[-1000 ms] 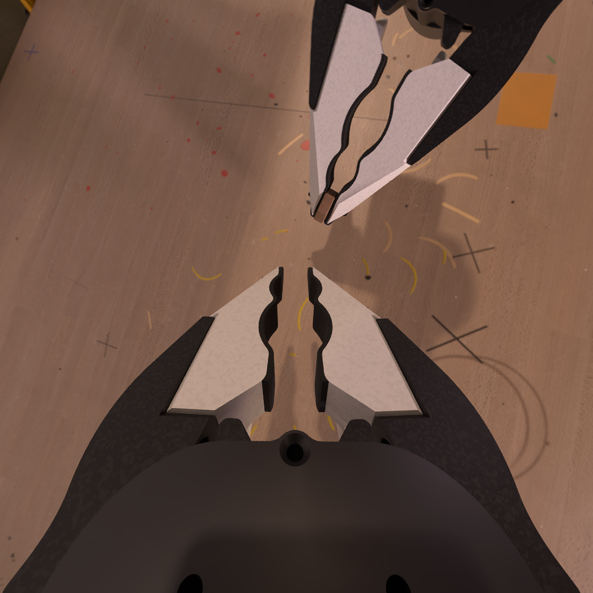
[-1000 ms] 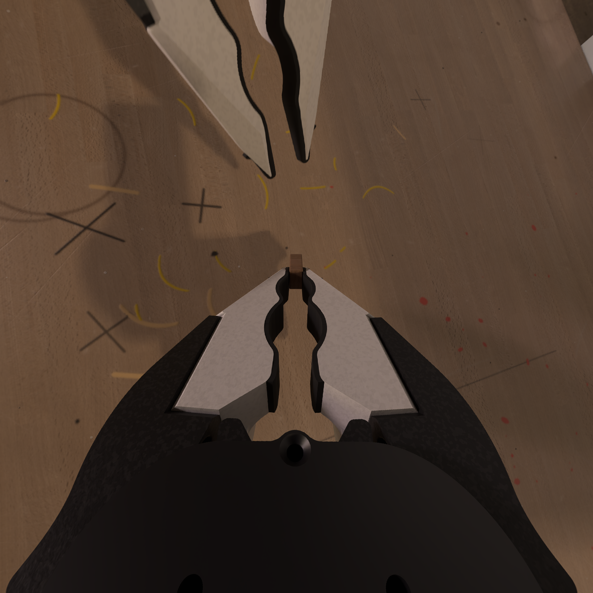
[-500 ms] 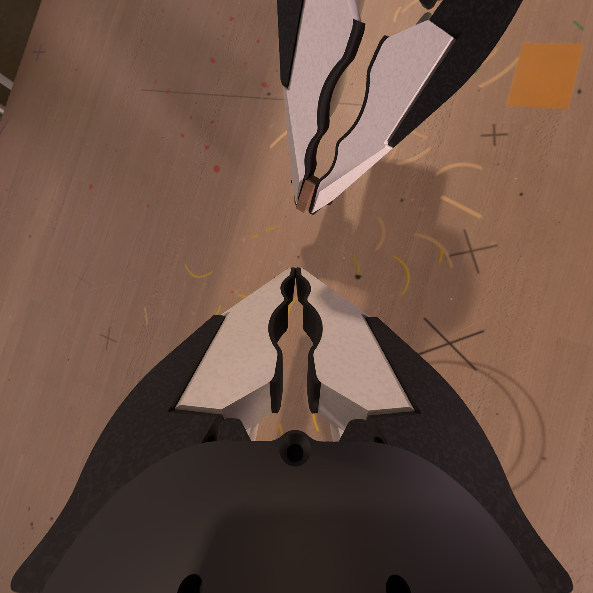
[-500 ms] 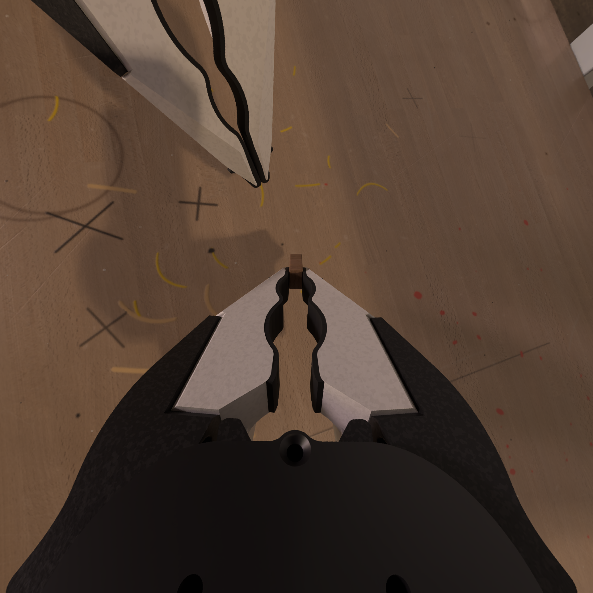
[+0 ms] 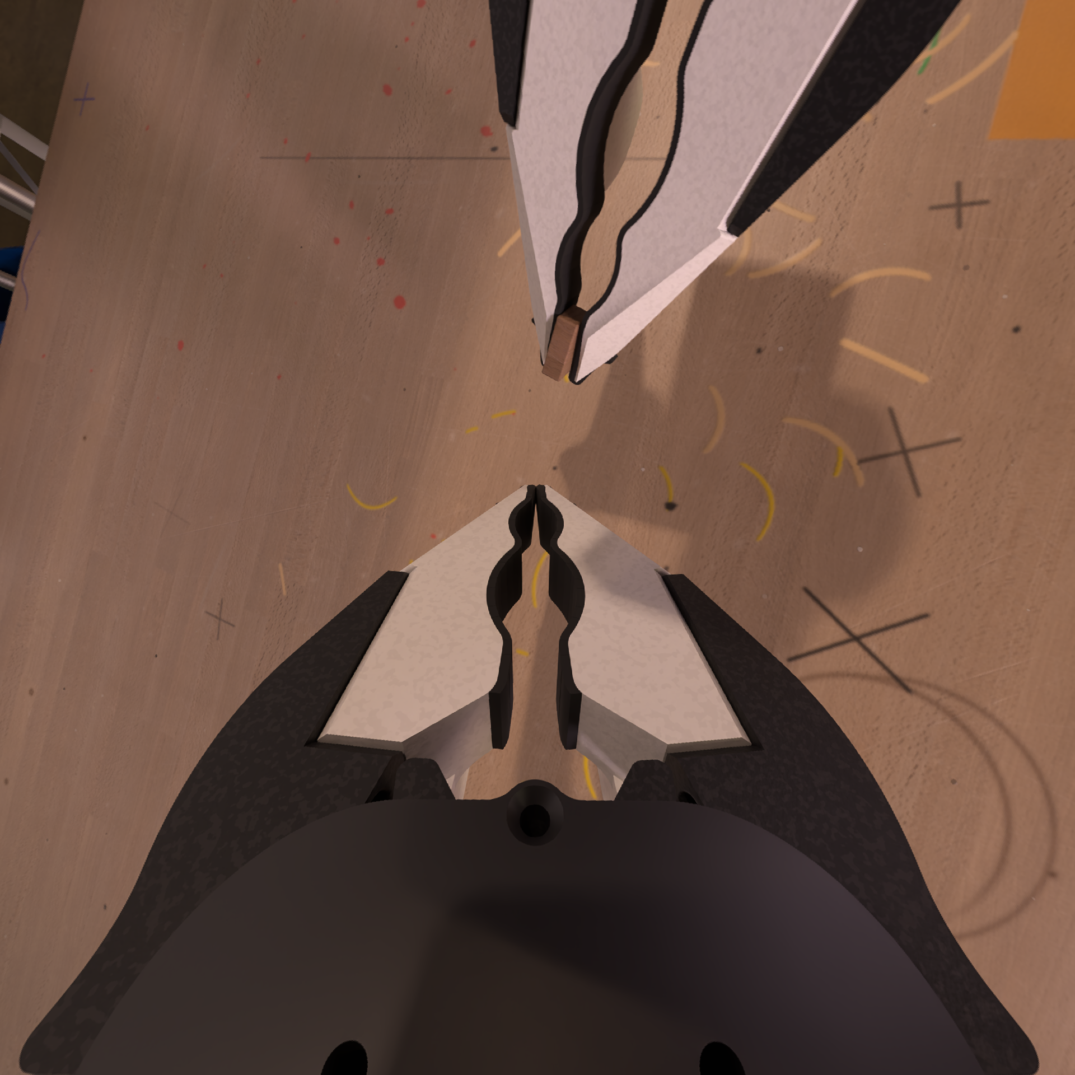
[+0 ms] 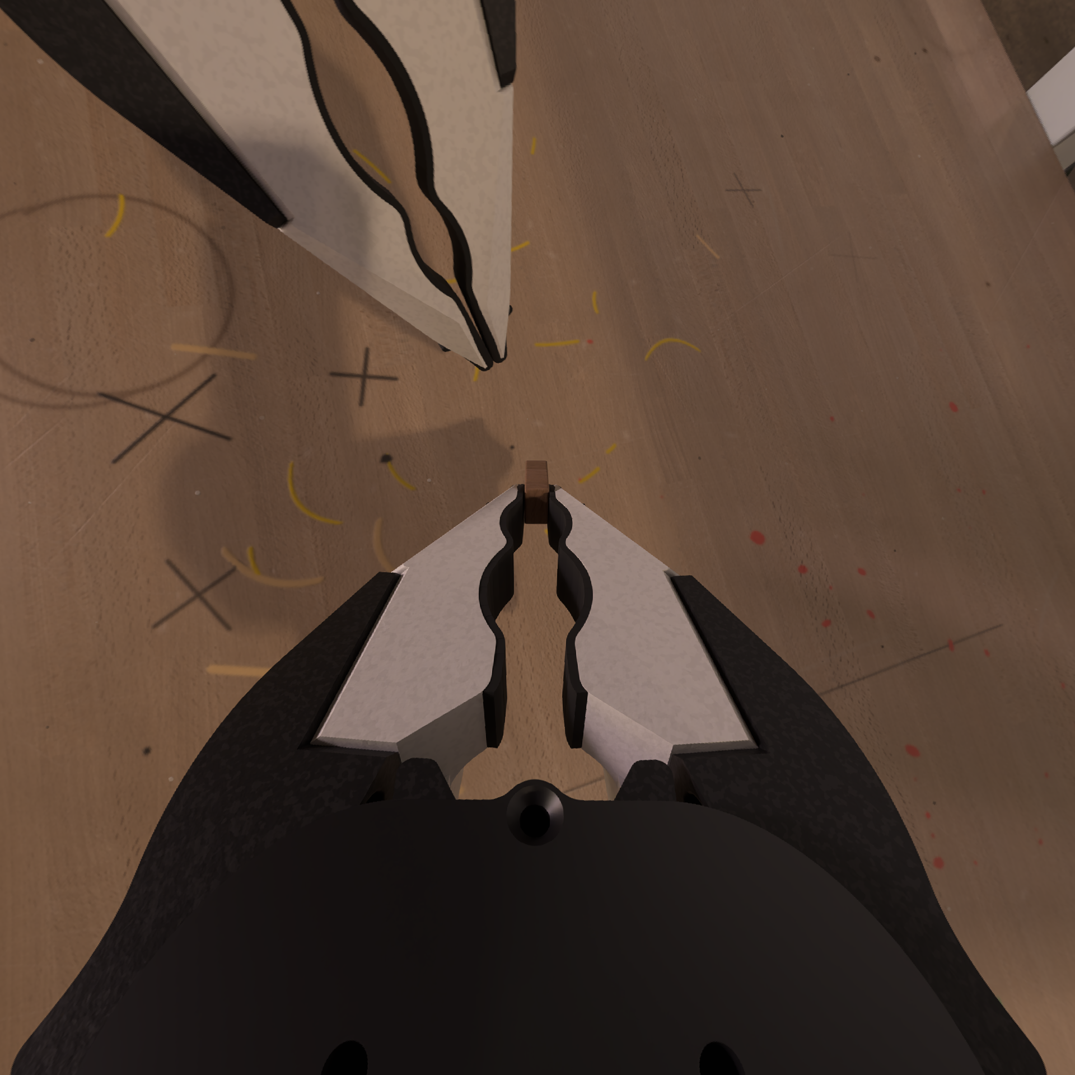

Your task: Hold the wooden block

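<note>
The small brown wooden block (image 6: 536, 491) is pinched between the tips of my right gripper (image 6: 536, 494) and sticks out a little past them, above the table. It also shows in the left wrist view (image 5: 561, 351), held by the right gripper (image 5: 563, 363) coming from the top. My left gripper (image 5: 535, 488) is shut and empty, its tips touching, facing the block with a gap of table between. In the right wrist view the left gripper (image 6: 487, 359) points in from the upper left.
The wooden table (image 5: 232, 407) bears pencil crosses (image 5: 855, 637), a drawn circle (image 6: 110, 302), yellow shavings and red specks. An orange square patch (image 5: 1035, 87) lies at the far right. The table's edge and a white frame (image 5: 14, 168) show at the far left.
My left gripper closed from open to shut, empty. The two grippers have drawn closer together. The right gripper kept its hold on the block.
</note>
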You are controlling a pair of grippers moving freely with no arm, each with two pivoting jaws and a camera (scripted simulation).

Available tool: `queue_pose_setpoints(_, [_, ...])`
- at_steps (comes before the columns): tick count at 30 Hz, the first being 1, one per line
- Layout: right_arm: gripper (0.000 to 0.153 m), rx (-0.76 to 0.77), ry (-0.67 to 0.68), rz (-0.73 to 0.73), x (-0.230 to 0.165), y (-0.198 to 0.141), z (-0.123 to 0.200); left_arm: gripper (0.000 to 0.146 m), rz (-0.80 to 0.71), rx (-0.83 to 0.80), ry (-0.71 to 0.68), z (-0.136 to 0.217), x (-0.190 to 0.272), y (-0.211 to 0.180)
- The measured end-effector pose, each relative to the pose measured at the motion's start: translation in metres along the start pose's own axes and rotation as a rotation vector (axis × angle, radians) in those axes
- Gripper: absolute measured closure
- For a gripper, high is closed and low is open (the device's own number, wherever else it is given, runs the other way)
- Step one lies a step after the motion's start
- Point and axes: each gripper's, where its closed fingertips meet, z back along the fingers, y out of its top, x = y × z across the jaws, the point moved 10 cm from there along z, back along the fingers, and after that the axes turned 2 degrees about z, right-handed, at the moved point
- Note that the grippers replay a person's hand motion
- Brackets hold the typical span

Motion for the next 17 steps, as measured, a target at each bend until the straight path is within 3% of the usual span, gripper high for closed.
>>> queue_pose_setpoints(13, [0.146, 0.164, 0.192, -0.206, 0.008, -0.009, 0.002, 0.145, 0.056, 0.027, -0.049, 0.013, 0.004, -0.006])
queue_pose_setpoints(17, [0.146, 0.203, 0.246, -0.267, 0.009, -0.011, 0.002, 0.137, 0.060, 0.037, -0.074, 0.019, 0.006, -0.005])
